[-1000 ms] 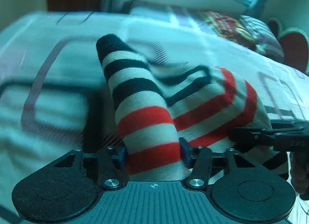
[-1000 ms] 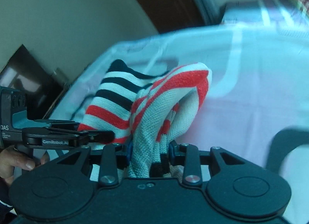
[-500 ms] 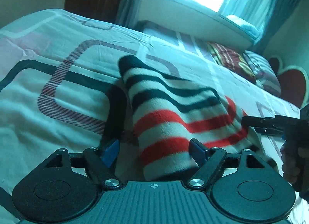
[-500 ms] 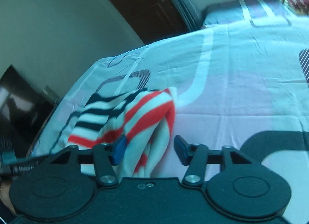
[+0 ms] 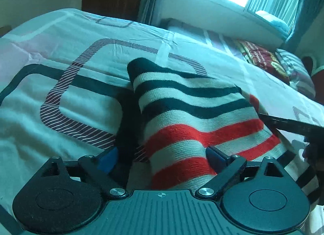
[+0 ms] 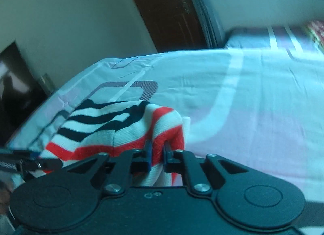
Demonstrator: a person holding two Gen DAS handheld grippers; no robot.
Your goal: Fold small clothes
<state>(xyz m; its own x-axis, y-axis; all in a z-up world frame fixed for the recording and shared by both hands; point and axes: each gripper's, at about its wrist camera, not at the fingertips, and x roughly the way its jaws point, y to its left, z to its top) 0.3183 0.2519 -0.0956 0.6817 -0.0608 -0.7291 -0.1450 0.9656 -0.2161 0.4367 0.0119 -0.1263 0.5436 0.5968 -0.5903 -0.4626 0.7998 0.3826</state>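
While the left hand-held gripper point(image 5: 162, 158) gapes, the right hand-held gripper point(image 6: 157, 154) pinches the ribbed striped knit point(image 5: 198, 117).

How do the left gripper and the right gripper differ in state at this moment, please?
The left gripper has its jaws spread wide, the striped garment lying loose between them; the right gripper has its jaws pinched shut on a red-striped fold of that garment. The left points at the garment's flat side, the right at its bunched edge. Both sit low over the bedsheet.
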